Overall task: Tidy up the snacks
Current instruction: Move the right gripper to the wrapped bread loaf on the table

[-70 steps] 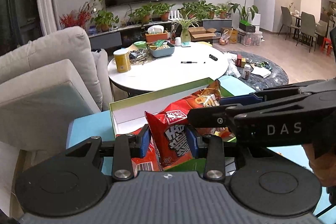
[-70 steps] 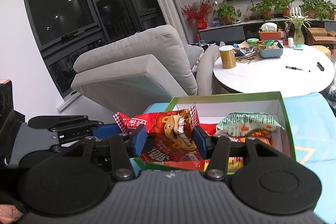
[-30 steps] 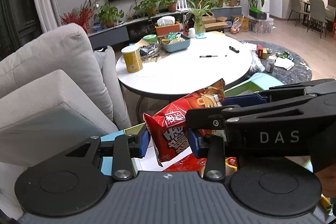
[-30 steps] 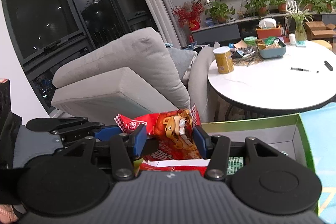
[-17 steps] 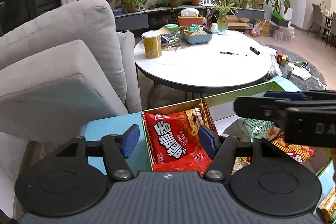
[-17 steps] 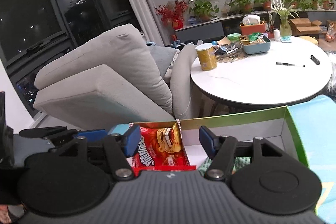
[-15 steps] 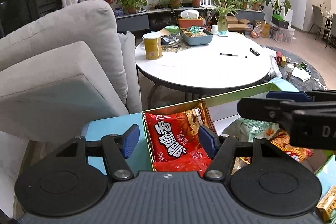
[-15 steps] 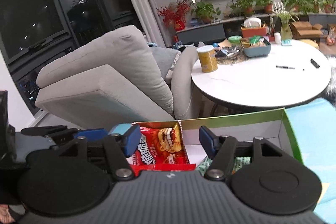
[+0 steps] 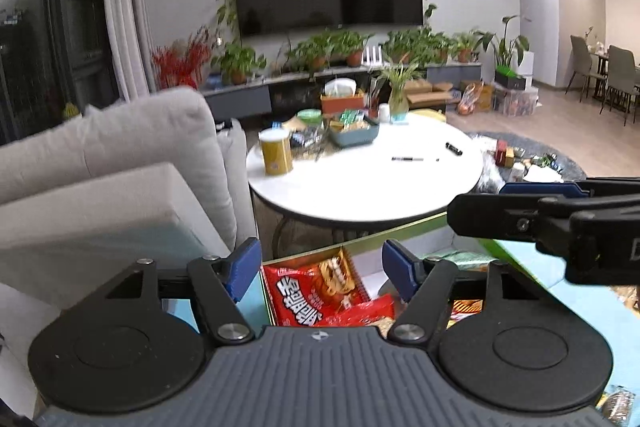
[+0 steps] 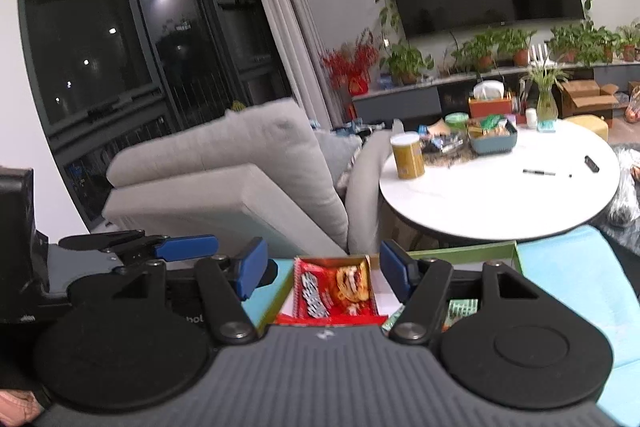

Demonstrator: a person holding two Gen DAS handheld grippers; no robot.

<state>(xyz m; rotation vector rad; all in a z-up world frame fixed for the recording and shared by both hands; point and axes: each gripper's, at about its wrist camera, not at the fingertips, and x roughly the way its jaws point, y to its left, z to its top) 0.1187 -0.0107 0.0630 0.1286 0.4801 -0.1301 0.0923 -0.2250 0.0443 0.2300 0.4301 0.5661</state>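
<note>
A red snack bag (image 9: 316, 291) lies in the left end of the green box (image 9: 400, 233), against its left wall; it also shows in the right wrist view (image 10: 334, 289). A green snack packet (image 9: 460, 259) lies further right in the box. My left gripper (image 9: 322, 267) is open and empty, above and behind the red bag. My right gripper (image 10: 320, 269) is open and empty above the same bag. The right gripper's fingers (image 9: 520, 219) cross the left wrist view at right. The left gripper's fingers (image 10: 160, 247) show at left in the right wrist view.
The box stands on a light blue surface (image 10: 568, 279). A grey sofa (image 9: 120, 167) is at left. A white round table (image 9: 368, 179) stands behind with a yellow can (image 9: 275, 157), a blue tray (image 9: 354, 131) and a pen (image 9: 408, 159).
Both grippers held the red snack bags, carried them to the box's left end, then opened and let go. Both have since risen and pulled back from the box.
</note>
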